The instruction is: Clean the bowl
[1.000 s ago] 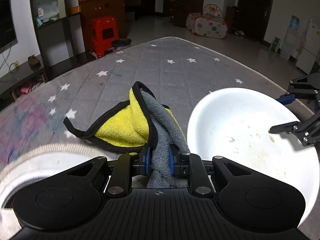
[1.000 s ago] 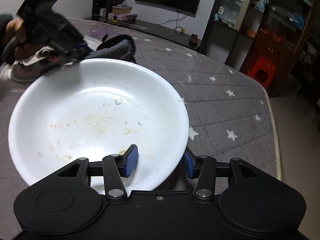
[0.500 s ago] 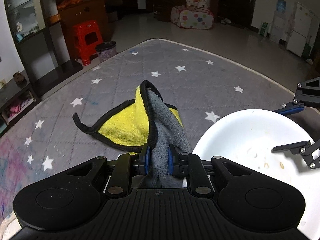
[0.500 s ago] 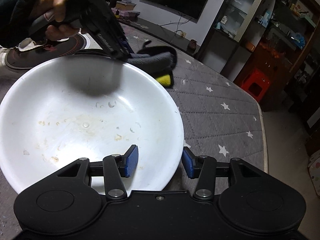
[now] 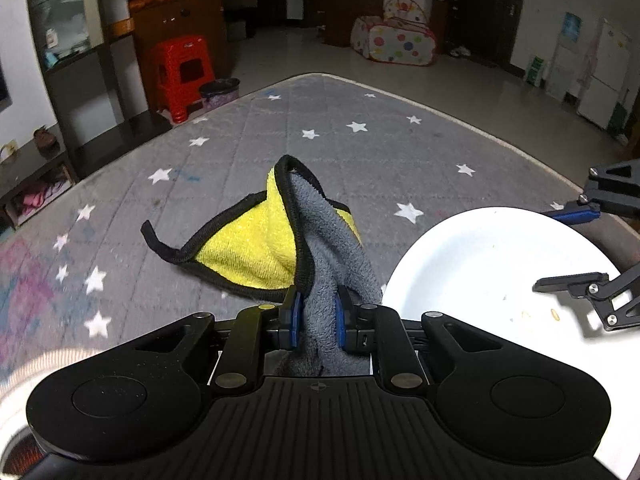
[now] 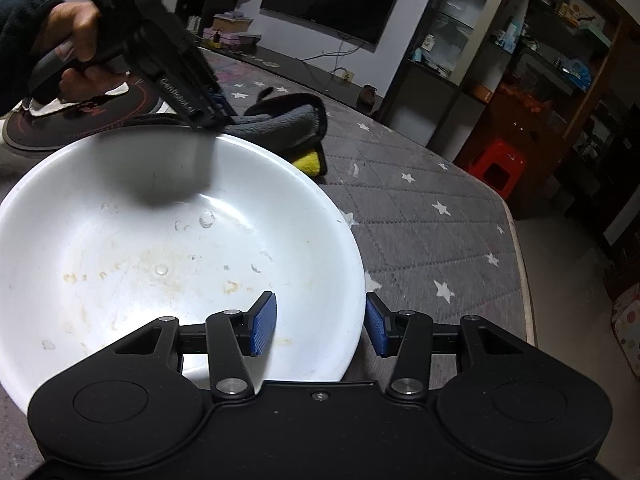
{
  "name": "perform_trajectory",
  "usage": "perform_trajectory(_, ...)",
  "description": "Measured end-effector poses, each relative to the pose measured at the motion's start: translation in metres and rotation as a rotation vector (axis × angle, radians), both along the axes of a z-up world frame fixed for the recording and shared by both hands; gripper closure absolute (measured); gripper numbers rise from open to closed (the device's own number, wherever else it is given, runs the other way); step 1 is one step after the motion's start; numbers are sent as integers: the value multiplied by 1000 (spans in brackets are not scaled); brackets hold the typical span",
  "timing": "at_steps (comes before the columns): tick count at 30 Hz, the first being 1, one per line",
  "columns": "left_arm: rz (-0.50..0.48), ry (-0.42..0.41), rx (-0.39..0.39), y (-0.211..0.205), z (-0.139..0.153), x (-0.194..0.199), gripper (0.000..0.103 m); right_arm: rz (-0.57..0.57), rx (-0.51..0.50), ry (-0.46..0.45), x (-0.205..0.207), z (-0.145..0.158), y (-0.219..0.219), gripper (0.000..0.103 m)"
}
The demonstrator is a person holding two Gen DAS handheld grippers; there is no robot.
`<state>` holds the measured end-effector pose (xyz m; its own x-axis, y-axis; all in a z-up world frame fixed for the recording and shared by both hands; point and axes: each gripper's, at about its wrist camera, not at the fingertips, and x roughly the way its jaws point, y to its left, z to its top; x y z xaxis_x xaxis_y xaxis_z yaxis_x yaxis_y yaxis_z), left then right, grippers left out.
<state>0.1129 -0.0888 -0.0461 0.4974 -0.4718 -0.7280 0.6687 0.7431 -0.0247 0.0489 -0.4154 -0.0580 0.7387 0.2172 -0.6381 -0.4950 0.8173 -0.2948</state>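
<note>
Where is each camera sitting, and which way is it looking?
Left wrist: rides the left gripper, facing the pinched cloth and starry mat.
Right wrist: rides the right gripper, facing the dirty bowl; a hand shows.
Shared: bowl, cloth, mat, each other's gripper.

Dim indoor light, fisheye bending at the frame edges
Overhead light casts a soft grey shadow inside the white bowl [image 6: 168, 256]; room background dark and murky; star-print mat [image 5: 72, 264] smeared by blur at left; centres sharp
</note>
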Motion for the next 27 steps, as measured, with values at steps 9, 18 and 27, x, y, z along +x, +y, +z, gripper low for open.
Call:
perform_trajectory(9,59,1,4,11,0,-23,87,-71,84,4,-19,6,-12,52)
perform_trajectory(18,158,16,-23,28,0,-50,87,-118,191,-13,-51,17,-25,52)
perform_trajectory(27,232,23,-63,48,-2,-86,87,-76,157,-36,-94,24,-35,52)
